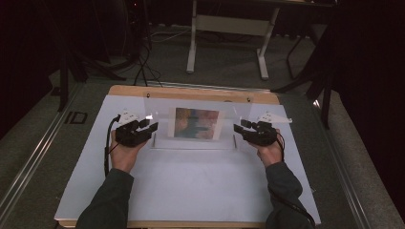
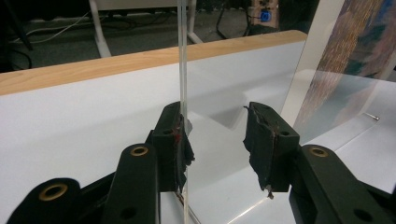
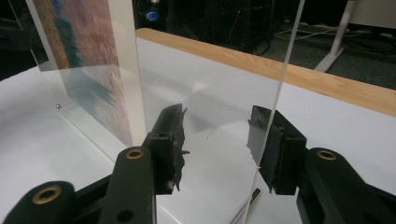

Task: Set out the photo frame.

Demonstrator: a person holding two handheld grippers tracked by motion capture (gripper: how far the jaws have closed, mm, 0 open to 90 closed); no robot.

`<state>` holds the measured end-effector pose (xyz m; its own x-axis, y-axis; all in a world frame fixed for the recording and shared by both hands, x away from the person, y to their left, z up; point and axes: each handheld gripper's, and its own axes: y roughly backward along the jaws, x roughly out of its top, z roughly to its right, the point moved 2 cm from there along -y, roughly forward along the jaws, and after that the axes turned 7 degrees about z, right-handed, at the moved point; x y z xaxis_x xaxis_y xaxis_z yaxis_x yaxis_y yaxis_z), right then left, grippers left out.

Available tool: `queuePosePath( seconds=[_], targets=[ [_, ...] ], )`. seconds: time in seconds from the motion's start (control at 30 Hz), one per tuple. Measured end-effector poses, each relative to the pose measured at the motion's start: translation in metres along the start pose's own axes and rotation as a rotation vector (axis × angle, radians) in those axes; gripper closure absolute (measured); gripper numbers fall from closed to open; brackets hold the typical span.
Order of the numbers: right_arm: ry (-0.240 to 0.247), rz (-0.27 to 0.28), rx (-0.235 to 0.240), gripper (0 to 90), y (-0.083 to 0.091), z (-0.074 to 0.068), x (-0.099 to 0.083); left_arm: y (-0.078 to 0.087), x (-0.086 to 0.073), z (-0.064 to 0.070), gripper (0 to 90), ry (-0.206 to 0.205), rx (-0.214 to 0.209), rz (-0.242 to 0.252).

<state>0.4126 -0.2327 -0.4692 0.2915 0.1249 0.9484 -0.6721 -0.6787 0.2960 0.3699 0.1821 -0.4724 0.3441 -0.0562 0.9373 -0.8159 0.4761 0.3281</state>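
Observation:
A clear acrylic panel point(image 1: 229, 119) stands upright on the white board, with a colourful picture point(image 1: 197, 123) mounted in its middle. My left gripper point(image 1: 148, 125) is open at the panel's left edge. In the left gripper view that panel edge point(image 2: 182, 70) runs between the jaws of the left gripper point(image 2: 217, 135), against the left pad point(image 2: 180, 140); the picture point(image 2: 355, 46) shows at the right. My right gripper point(image 1: 240, 126) is open at the panel's right edge. In the right gripper view the panel edge point(image 3: 285, 70) sits just inside the right pad point(image 3: 266, 144) of the right gripper point(image 3: 217, 135).
A flat clear sheet point(image 1: 193, 143) lies at the panel's foot, with a small metal pin point(image 2: 376, 117) at one corner. The white board point(image 1: 191, 191) rests on a wooden tabletop point(image 1: 191, 91). A white-legged desk point(image 1: 229, 28) and dark stands are on the floor beyond.

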Motion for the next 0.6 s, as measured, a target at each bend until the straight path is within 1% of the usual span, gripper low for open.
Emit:
queuePosePath(
  seconds=[0.07,0.27,0.43,0.57,0.6],
  targets=[
    [-0.001,-0.002,-0.006,54.3,0.0007,-0.0027,-0.0008,0.0000,-0.0009,-0.0010,57.9,0.003,0.001,0.007],
    [0.001,0.001,-0.010,54.3,0.0006,-0.0061,-0.0015,0.0009,-0.0022,-0.0028,57.7,0.010,-0.001,0.010],
    [0.004,0.004,-0.010,54.5,0.0015,-0.0070,-0.0023,0.0015,-0.0028,-0.0029,57.4,0.011,-0.004,0.011],
    [0.012,-0.003,-0.006,54.5,0.0021,-0.0069,-0.0022,0.0016,-0.0036,-0.0025,57.2,0.012,-0.001,0.018],
    [0.021,-0.001,-0.002,54.1,0.0008,-0.0056,-0.0022,0.0013,-0.0035,-0.0025,57.2,0.007,0.001,0.017]
  ],
)
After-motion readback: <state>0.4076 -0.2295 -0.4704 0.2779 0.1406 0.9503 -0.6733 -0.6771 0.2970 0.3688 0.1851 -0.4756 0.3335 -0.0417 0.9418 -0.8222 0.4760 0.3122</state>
